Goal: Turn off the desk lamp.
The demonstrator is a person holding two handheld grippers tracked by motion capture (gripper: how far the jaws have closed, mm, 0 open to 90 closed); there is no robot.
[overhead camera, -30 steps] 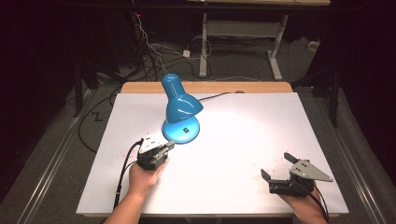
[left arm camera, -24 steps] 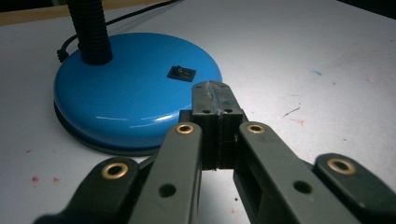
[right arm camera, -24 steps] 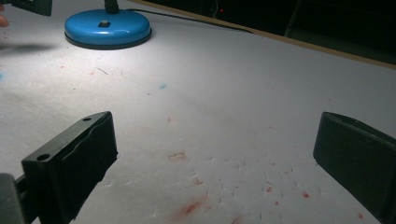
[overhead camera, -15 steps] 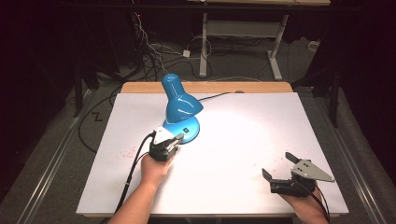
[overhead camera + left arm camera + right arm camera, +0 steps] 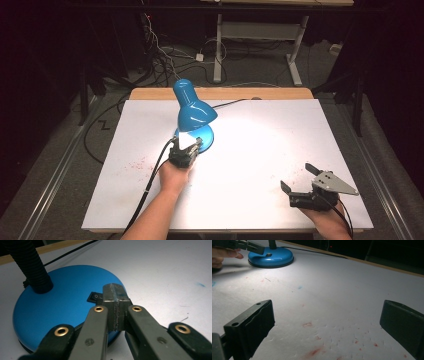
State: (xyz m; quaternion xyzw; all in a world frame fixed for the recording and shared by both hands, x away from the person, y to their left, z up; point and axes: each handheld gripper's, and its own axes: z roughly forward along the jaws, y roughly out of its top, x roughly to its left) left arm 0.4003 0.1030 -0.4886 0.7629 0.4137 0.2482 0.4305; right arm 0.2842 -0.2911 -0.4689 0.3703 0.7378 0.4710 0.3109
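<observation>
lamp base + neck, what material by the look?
Lamp base: smooth blue satin coat with soft highlights, likely painted metal, possibly plastic. Neck: black ribbed tube, apparently a flexible gooseneck in plastic or coated metal.

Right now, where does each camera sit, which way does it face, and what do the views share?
High view: above the person's side, looking forward and down at the white table; both forearms, left gripper and right gripper show.
Left gripper view: rides the left gripper, shut jaws above the blue lamp base by its switch.
Right gripper view: low on the right gripper, open jaws, facing across the table.
Shared: all three show the lamp base.
</observation>
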